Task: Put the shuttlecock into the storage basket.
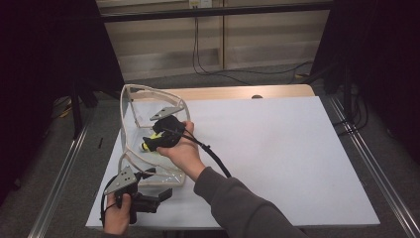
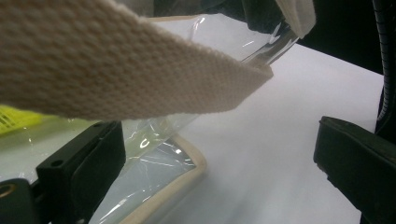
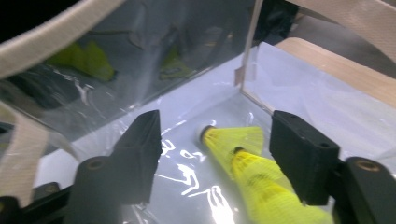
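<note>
A clear plastic bag (image 1: 130, 106) with cream webbing trim stands open on the white table (image 1: 277, 148). My right gripper (image 1: 150, 144) reaches down into it, held by a hand. In the right gripper view its jaws (image 3: 215, 140) stand apart, open, over the bag's floor. Two nested yellow shuttlecocks (image 3: 247, 158) lie there between the jaws, close against the right one. My left gripper (image 1: 166, 194) sits at the bag's near corner. Its jaws (image 2: 219, 154) are wide apart, the bag's trimmed edge (image 2: 187, 172) beside the left one. A cream strap (image 2: 116, 70) hangs across the top.
The table's front edge runs just under my left hand (image 1: 116, 218). A wooden strip (image 1: 237, 92) lies along the far edge. A black cable (image 1: 215, 158) trails from the right gripper over the sleeve. Metal rails (image 1: 376, 168) flank the table.
</note>
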`<state>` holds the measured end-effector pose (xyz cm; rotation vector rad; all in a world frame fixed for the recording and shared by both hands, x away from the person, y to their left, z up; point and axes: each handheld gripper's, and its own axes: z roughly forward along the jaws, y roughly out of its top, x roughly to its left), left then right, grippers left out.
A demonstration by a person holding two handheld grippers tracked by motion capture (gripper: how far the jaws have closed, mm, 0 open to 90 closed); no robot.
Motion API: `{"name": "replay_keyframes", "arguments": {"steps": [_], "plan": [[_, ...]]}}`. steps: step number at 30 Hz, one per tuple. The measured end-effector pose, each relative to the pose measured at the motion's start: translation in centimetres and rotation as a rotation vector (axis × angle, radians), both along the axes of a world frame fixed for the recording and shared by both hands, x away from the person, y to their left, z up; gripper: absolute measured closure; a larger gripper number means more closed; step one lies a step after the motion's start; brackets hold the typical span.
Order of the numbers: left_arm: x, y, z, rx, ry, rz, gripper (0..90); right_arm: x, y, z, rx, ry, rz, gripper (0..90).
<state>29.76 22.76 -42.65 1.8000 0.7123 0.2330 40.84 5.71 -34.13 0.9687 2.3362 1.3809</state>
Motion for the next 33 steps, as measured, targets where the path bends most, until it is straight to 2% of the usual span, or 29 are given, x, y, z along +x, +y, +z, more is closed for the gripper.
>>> {"name": "replay_keyframes", "arguments": {"steps": [3,9,15,33], "plan": [[0.0,0.0,0.0,0.002,0.0,0.0,2.2,-0.2,-0.1,0.2,0.01,0.006,0.012,31.7],[0.0,0.0,0.0,0.003,0.003,-0.002,1.9,-0.7,0.0,1.6,0.002,-0.029,0.019,26.8],[0.1,0.0,0.0,0.007,0.003,-0.004,1.9,-1.1,-0.6,2.8,-0.001,-0.035,0.033,23.5],[0.1,-0.1,-0.1,0.008,0.004,-0.001,1.8,-2.0,-3.7,3.7,0.039,-0.011,0.067,15.4]]}}
